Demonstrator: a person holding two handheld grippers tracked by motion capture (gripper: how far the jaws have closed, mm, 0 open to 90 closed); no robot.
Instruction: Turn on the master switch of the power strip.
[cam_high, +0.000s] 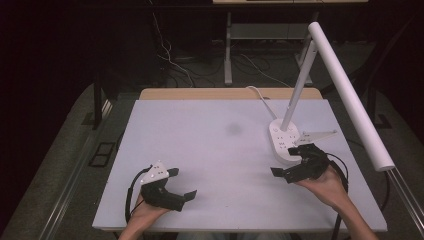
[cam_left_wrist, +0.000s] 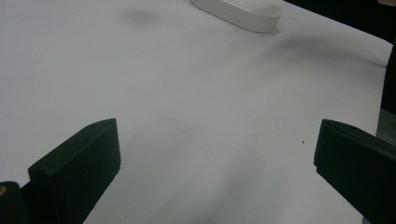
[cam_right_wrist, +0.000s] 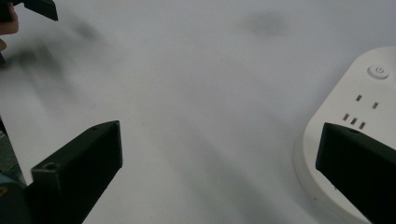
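Two open claws over a white surface (cam_high: 220, 145).
High view: left claw (cam_high: 182, 184) at 7 o'clock, right claw (cam_high: 287, 161) at 4 o'clock, touching the white lamp base (cam_high: 284, 141). Left gripper view: jaws wide, base at 12 o'clock. Right gripper view: jaws wide, base at 3 o'clock.

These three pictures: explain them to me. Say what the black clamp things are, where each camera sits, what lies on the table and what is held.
A person sits at a white table with a hand-held gripper in each hand: the left hand-held gripper and the right hand-held gripper. Each is a black tool with two jaws.

The high view looks down from above the person. The other two cameras ride on the tools and look out between their own jaws.

On the table stands a white desk lamp; its oval base carries sockets and a power button. A faint dark smudge marks the tabletop.

Both tools have their jaws spread wide and hold nothing. The right one is beside the lamp base.
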